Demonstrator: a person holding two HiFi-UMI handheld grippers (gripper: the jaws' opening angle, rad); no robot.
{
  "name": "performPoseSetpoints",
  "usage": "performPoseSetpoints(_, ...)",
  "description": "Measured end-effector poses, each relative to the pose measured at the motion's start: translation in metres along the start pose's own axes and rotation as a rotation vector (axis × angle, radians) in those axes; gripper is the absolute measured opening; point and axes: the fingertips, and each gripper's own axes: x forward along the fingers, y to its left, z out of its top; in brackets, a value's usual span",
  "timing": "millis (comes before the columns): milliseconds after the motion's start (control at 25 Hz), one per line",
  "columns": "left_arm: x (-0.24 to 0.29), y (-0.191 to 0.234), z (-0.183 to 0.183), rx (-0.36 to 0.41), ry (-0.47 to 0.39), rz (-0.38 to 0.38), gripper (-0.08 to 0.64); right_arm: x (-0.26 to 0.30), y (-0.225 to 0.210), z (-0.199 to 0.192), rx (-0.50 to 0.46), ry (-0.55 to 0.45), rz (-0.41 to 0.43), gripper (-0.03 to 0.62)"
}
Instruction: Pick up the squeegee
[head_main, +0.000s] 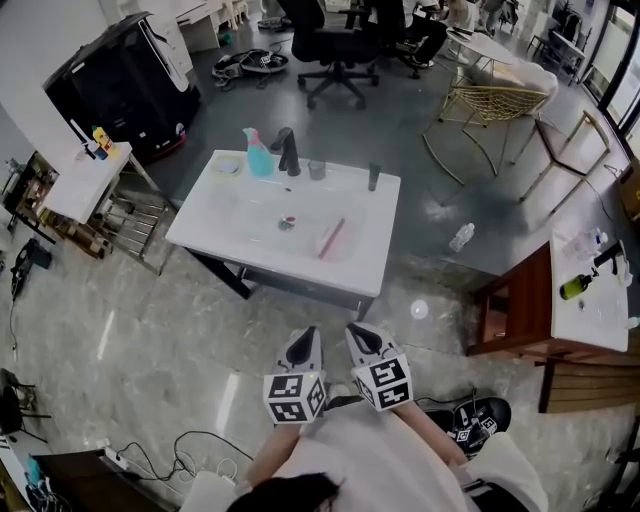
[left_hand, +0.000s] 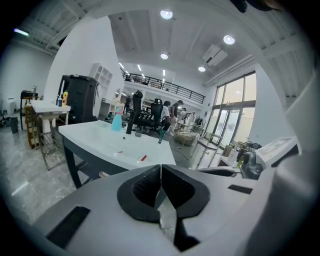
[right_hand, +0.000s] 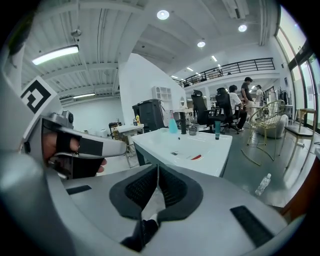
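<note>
A pink-red squeegee (head_main: 331, 238) lies in the basin of the white sink unit (head_main: 215, 215), right of the drain; its red tip (left_hand: 143, 158) shows in the left gripper view and also (right_hand: 196, 157) in the right gripper view. Both grippers hang side by side close to my body, well short of the sink's front edge. My left gripper (head_main: 304, 345) is shut with nothing between its pads. Beside it, my right gripper (head_main: 366, 339) is shut and empty too.
On the sink's back rim stand a teal spray bottle (head_main: 258, 154), a black faucet (head_main: 288, 151), a small cup (head_main: 317, 170) and a dark bottle (head_main: 373, 177). A plastic bottle (head_main: 461, 237) lies on the floor to the right, near a wooden cabinet (head_main: 520, 310). Cables (head_main: 180, 455) trail at lower left.
</note>
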Motion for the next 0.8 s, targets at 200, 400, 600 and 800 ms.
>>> performPoseSetpoints(200, 0.014, 0.011, 0.008, 0.003, -0.001, -0.010, 0.026, 0.017, -0.003, 0.008, -0.002, -0.004, -0.004, 0.029)
performPoseSetpoints(400, 0.031, 0.018, 0.016, -0.006, -0.002, -0.015, 0.026, 0.034, -0.015, 0.014, -0.008, 0.011, -0.014, 0.029)
performPoseSetpoints(600, 0.048, 0.033, 0.028, -0.003, 0.005, -0.027, 0.026, 0.057, -0.021, 0.027, -0.007, 0.007, -0.027, 0.029)
performPoseSetpoints(800, 0.069, 0.048, 0.045, 0.006, 0.013, -0.036, 0.026, 0.083, -0.030, 0.040, -0.009, 0.021, -0.030, 0.029)
